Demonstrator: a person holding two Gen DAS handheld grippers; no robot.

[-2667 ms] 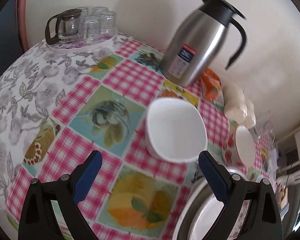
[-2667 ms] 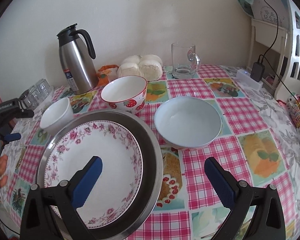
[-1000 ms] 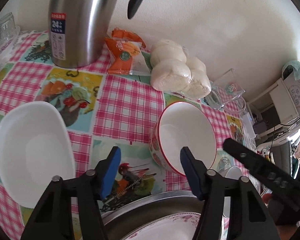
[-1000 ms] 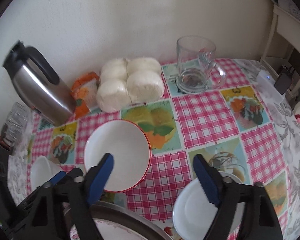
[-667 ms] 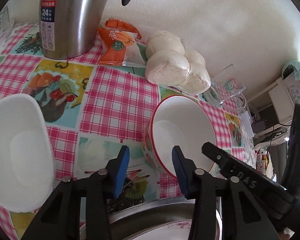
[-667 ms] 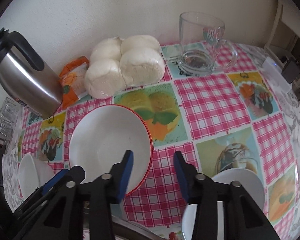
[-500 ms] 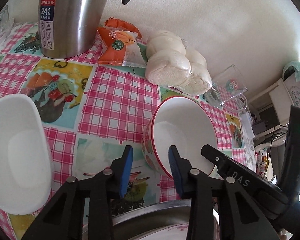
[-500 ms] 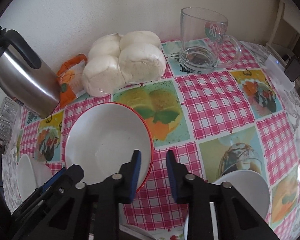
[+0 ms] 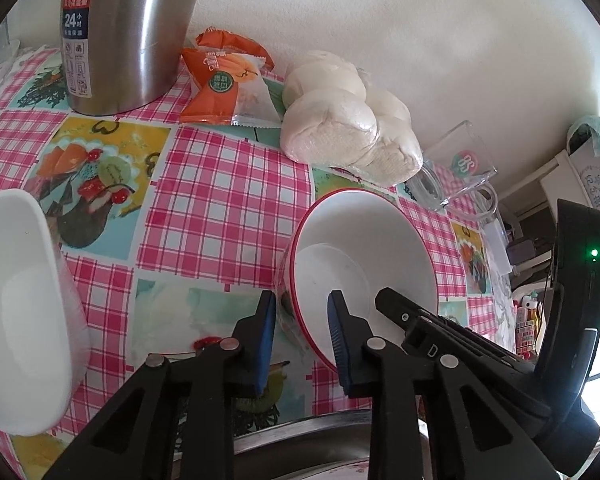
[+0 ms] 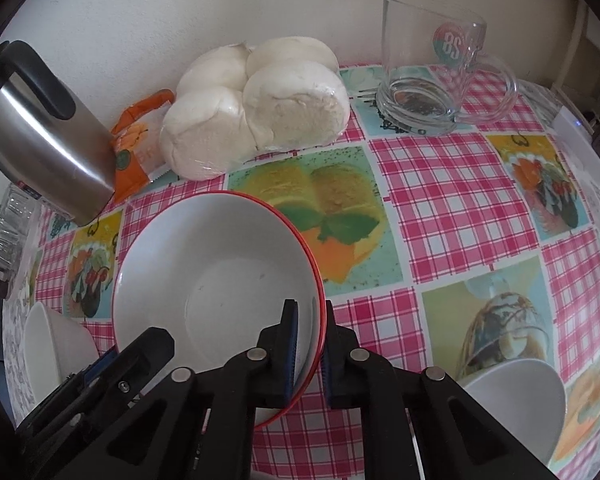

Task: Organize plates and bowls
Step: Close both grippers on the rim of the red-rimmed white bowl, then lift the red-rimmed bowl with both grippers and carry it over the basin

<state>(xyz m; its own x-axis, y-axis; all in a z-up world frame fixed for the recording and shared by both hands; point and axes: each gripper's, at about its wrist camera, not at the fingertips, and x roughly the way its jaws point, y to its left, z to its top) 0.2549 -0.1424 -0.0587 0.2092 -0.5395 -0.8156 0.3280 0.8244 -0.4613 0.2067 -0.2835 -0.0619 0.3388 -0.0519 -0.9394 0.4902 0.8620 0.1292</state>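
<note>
Both grippers on the red-rimmed bowl (image 10: 216, 280), center-lower frame. My right gripper (image 10: 310, 344) pinches its near-right rim, one finger inside, one outside. Left gripper (image 9: 300, 340) straddles the near-left rim w/ fingers nearly closed; can't tell if clamped. Bowl sits directly ahead.

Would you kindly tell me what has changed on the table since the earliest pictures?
Both claws moved in from wide open and closed on the red-rimmed bowl: the left claw pinches its left rim, the right claw its right rim. The steel flask, buns and glass mug stayed put.
</note>
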